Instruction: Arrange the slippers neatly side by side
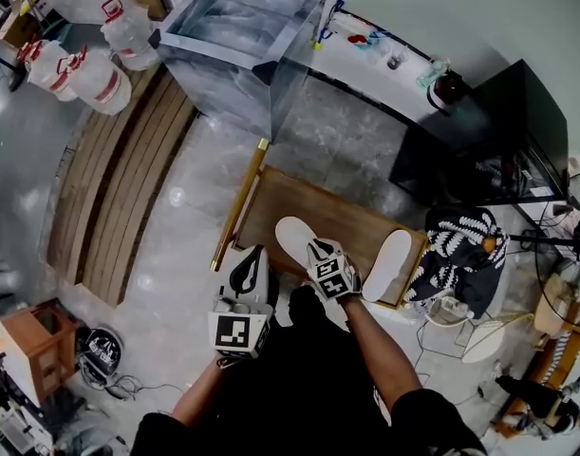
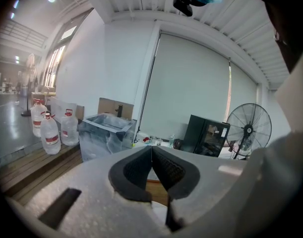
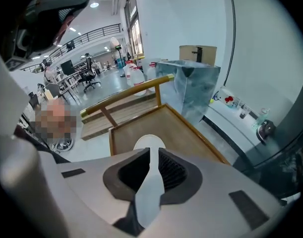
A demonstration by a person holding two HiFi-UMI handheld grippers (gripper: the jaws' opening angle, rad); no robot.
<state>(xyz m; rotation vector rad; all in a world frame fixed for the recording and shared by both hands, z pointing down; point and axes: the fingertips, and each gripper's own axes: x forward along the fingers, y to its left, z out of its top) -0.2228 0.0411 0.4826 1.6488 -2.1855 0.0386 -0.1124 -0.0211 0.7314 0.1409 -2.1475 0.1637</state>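
Note:
Two white slippers lie on a low wooden table [image 1: 271, 207]. My right gripper [image 1: 316, 253] is shut on the near edge of the left slipper [image 1: 291, 233]; in the right gripper view that slipper [image 3: 149, 144] is pinched as a thin white strip between the dark pads of the right gripper [image 3: 152, 161], with its far end over the tabletop. The other slipper [image 1: 387, 265] rests apart at the table's right end, angled. My left gripper [image 1: 252, 264] hovers off the table's near left corner, and the left gripper [image 2: 151, 155] is shut with nothing in it, facing across the room.
A brass rail [image 1: 238, 203] edges the table's left side. A translucent plastic-wrapped box [image 1: 240, 41] stands behind, with water jugs [image 1: 100, 79] and wooden floor slats [image 1: 119, 179] to the left. A black cabinet [image 1: 498, 131] and a patterned bag [image 1: 460, 255] are at the right.

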